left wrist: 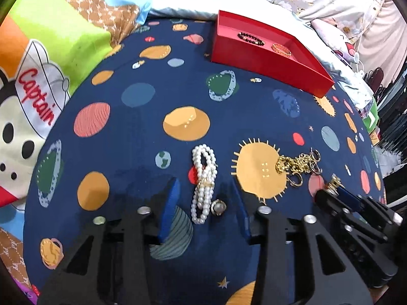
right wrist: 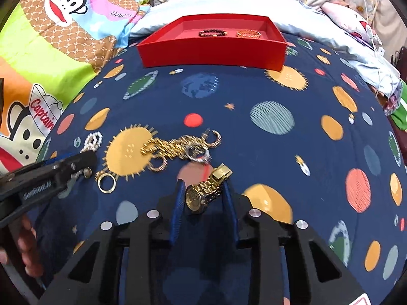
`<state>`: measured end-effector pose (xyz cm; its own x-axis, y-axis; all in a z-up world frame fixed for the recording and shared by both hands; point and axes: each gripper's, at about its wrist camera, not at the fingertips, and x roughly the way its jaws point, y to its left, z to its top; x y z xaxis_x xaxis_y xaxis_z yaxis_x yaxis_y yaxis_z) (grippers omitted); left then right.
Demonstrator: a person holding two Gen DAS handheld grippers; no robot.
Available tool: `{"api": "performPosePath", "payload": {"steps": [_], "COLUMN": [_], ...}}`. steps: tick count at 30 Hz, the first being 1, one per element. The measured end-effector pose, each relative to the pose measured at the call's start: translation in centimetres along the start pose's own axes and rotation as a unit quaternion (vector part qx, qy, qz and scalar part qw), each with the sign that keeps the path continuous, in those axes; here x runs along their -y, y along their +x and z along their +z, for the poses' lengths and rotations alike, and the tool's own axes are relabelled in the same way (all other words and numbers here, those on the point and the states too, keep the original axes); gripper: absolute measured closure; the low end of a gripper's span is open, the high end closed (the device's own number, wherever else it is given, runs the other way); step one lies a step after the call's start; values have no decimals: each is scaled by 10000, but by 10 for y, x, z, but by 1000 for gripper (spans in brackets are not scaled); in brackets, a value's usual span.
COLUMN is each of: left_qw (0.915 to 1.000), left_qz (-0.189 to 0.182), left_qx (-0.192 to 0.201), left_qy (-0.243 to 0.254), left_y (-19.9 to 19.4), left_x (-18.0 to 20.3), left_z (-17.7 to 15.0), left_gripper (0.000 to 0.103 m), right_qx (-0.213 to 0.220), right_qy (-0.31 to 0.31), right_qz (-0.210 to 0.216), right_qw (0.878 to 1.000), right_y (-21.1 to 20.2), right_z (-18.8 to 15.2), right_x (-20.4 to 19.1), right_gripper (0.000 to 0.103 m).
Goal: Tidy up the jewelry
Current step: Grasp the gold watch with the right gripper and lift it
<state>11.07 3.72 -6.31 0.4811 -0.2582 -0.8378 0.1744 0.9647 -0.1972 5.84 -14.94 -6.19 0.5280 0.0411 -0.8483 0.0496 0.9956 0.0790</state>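
A: Right gripper (right wrist: 203,198) has its blue pads on either side of the gold watch (right wrist: 204,194), looks clamped on it, near the bedspread's (right wrist: 254,132) front edge.

B: And the left gripper (left wrist: 206,200)?

A: Jaws apart, nothing gripped, pearl bracelet (left wrist: 203,183) lying between them. Red tray (right wrist: 211,50) sits at the far edge, two bracelets inside.
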Motion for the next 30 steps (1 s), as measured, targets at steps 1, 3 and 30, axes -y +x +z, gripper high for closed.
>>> {"api": "performPosePath", "payload": {"steps": [1,3,30], "left_qw": [10000,10000,9998], "left_qz": [-32,-54,-208], "left_qx": [-14,0,-34], "left_qy": [29,35,19], "left_y": [1,3,-1], "left_x": [1,2,5], "left_z": [0,1,-7], "left_gripper": [81,89,90], "right_qx": [-22,-31,-64], "right_qy": [29,63,489], "right_qz": [6,-9,-335], "right_qw": [10000,10000,9982], "right_y": [-2,-3,-22], "right_z": [-1,-3,-20], "right_x": [3,6,38], "right_gripper": [75,75,68]}}
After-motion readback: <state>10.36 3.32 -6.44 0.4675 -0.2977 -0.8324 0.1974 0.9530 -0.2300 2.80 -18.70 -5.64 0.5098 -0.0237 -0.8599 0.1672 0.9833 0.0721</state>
